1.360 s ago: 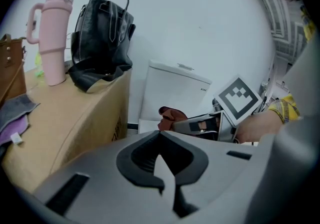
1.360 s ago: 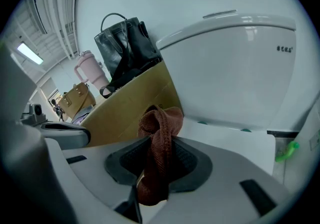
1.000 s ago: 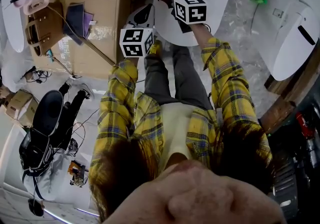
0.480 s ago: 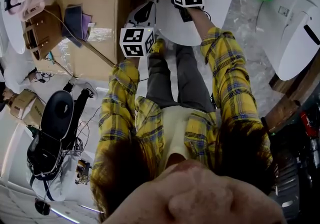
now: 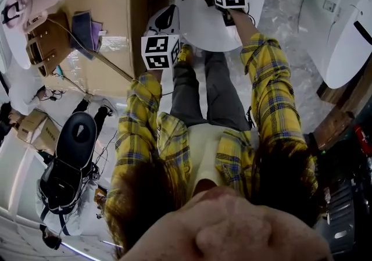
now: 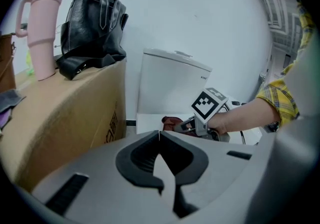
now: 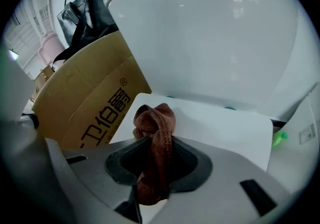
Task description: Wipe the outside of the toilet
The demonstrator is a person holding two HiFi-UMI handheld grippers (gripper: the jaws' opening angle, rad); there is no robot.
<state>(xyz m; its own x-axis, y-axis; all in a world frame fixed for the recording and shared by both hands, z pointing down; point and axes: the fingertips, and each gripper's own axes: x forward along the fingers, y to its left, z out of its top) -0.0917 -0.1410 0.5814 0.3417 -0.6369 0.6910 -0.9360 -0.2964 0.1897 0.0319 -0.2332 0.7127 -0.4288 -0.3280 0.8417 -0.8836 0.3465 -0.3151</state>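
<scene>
1. Head view: the camera sits above the person's head and faces steeply down. Hair and sleeves fill the lower frame, and the toilet (image 5: 232, 27) is far off at the top edge.
2. Left gripper view: the camera rides behind the left gripper (image 6: 159, 134) and faces about level along the closed jaws. The box (image 6: 65, 118) is close at left.
3. Right gripper view: the camera rides behind the right gripper (image 7: 154, 140), very near the toilet, which fills most of the frame. The cloth (image 7: 155, 123) pinched in the jaws covers the low centre.
4. Shared: all three views take in the toilet, the box and the bag (image 6: 92, 23). The left gripper view also catches the right gripper.
</scene>
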